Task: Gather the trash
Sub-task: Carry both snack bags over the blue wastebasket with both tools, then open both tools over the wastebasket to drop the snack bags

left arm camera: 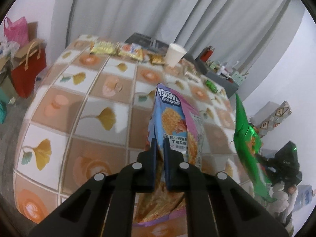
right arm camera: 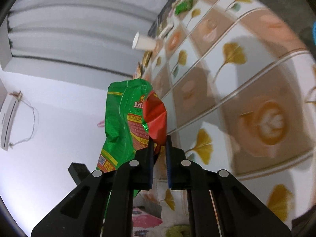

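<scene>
Left wrist view: your left gripper [left arm camera: 159, 144] has its jaws drawn narrow and clamped on the blue and pink crinkled snack bag [left arm camera: 173, 122], which stands upright between the fingers, lifted above the bench [left arm camera: 79, 102]. The bench carries a tiled cloth printed with yellow ginkgo leaves and orange coffee cups. Along its far edge lie several small gold and yellow foil wrappers [left arm camera: 102, 48]. Beside them stands a white paper cup [left arm camera: 174, 54], upright. A small green wrapper [left arm camera: 211, 86] lies near the right edge. To the right, off the bench edge, a green foil snack bag [left arm camera: 246, 138] hangs in the air with the other gripper's black body below it. A red paper carrier bag [left arm camera: 28, 73] and a pink bag [left arm camera: 16, 30] sit on the floor at left.

Right wrist view: your right gripper [right arm camera: 159, 140] has its jaws narrow, pinching the green foil snack bag [right arm camera: 120, 122] at a crumpled red fold of its surface. The bag hangs beside the bench [right arm camera: 246, 79], clear of the cloth; the view is rolled sideways. The white paper cup [right arm camera: 143, 43] and the small green wrapper [right arm camera: 184, 5] remain on the far part of the bench. This view is blurred, so smaller wrappers cannot be told apart.
</scene>
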